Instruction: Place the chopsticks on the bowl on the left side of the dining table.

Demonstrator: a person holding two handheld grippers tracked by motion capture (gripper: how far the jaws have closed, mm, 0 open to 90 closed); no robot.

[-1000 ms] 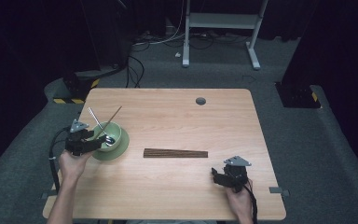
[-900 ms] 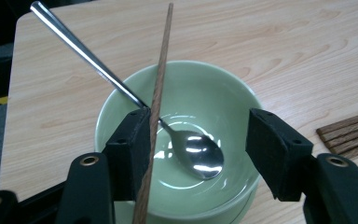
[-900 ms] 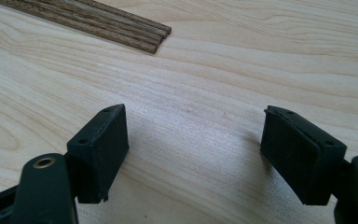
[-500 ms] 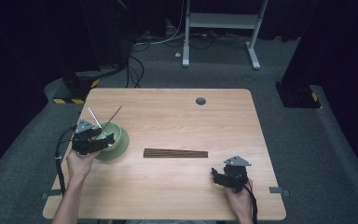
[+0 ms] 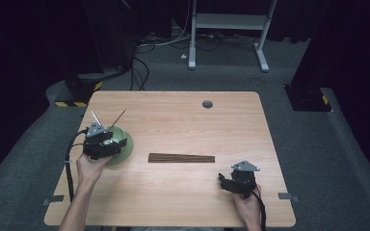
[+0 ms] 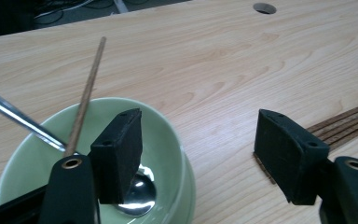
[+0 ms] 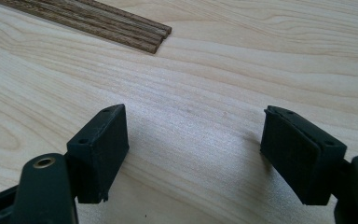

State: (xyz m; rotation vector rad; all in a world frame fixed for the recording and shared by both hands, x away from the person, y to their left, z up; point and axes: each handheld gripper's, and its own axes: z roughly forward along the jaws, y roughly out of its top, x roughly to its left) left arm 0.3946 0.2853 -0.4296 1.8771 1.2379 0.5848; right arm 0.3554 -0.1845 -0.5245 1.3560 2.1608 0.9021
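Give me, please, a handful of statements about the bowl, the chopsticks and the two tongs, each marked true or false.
1. The left tongs are open, with one jaw inside the green bowl and the other outside its rim. True.
2. The green bowl is empty. False: a metal spoon and a single wooden chopstick lean in it.
3. The bundle of dark chopsticks lies flat on the table between the bowl and the right tongs. True.
4. The right tongs are clamped on the chopstick bundle. False: they are open above bare wood, with the bundle's end farther ahead.
5. The bowl sits at the table's right edge. False: it sits at the left side.
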